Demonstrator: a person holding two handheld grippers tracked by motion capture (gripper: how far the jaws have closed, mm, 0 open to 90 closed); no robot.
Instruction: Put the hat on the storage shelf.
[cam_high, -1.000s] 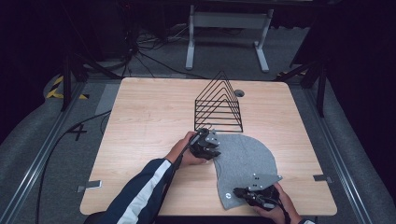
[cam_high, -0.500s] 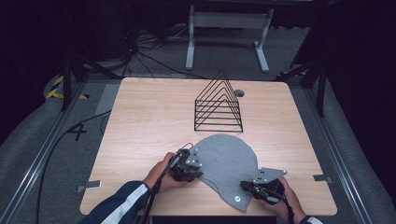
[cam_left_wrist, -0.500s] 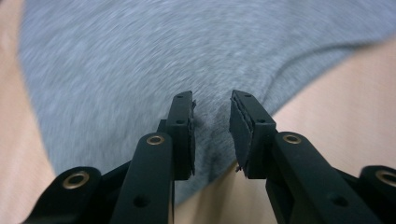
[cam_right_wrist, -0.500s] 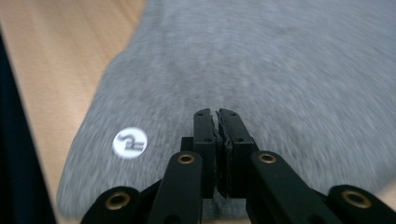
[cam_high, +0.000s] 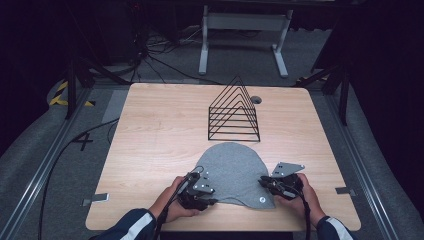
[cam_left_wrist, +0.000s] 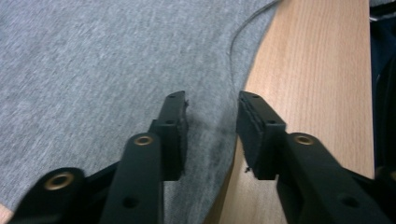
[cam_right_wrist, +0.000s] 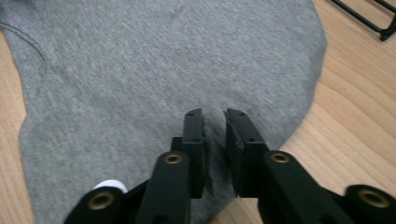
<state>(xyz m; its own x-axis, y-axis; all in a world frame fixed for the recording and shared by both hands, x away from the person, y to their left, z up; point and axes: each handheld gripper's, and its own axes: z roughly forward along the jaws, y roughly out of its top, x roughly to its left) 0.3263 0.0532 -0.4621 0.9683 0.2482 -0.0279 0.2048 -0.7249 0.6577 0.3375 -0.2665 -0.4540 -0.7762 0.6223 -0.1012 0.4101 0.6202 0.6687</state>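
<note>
Left gripper (cam_left_wrist: 210, 133): jaws stand partly apart, having just been opening, and straddle the hem of the grey beanie (cam_high: 235, 172); the fabric edge runs between the pads, but no pad presses on it, so nothing is held. Right gripper (cam_right_wrist: 215, 140): jaws show a narrow gap, also having just been opening, with a small ridge of grey knit rising between them; the pads appear to have let go of it, so this too is judged a release rather than a grip. In the high view the left gripper (cam_high: 197, 190) sits at the beanie's near-left hem and the right gripper (cam_high: 280, 185) at its near-right hem, one hand on each. The beanie lies flat on the wooden table (cam_high: 150, 150), crown pointing away from the person, with a small white tag (cam_right_wrist: 111, 185) near the hem. A black wire rack (cam_high: 234, 112) stands just beyond the crown, apart from the fabric. Judgement: the step in hand is laying the beanie out flat and letting it go. To do it well, both sets of jaws should open fully before the hands withdraw, and the withdrawal should go straight back, so no pad drags the knit and spoils the flat lie.
</note>
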